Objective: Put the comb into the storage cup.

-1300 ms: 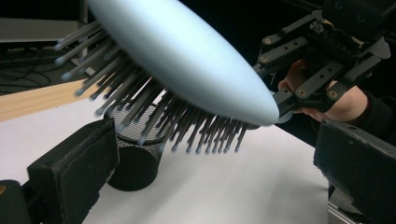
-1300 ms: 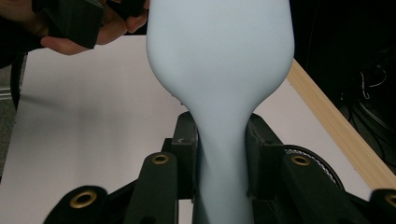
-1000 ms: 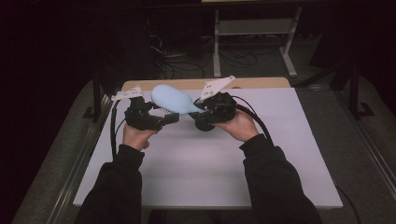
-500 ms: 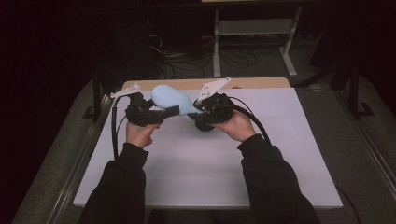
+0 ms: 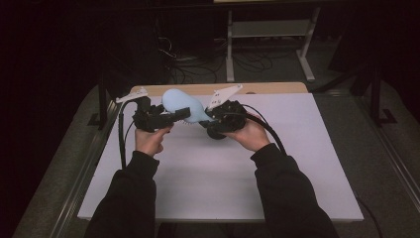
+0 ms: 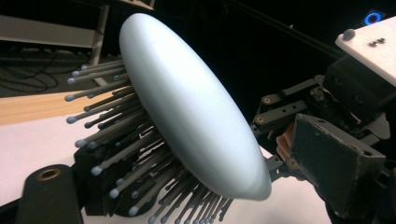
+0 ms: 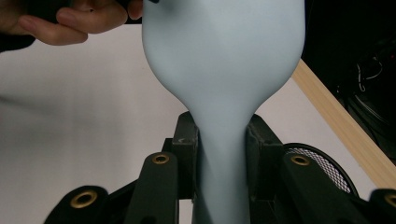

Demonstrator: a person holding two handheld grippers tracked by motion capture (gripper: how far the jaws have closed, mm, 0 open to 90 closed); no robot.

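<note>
Change: the left gripper [image 5: 182, 113] has been brought in under the hairbrush [image 5: 181, 103].
Right gripper [image 5: 209, 119]: jaws clamped on the brush handle.
Left gripper: jaw state cannot be told; bristles [image 6: 116, 154] lie against it.
Hairbrush: held above the white table [image 5: 208, 173].

Bare white table [image 5: 208, 183] all round (hairbrush [image 5: 181, 103] aloft)
</note>
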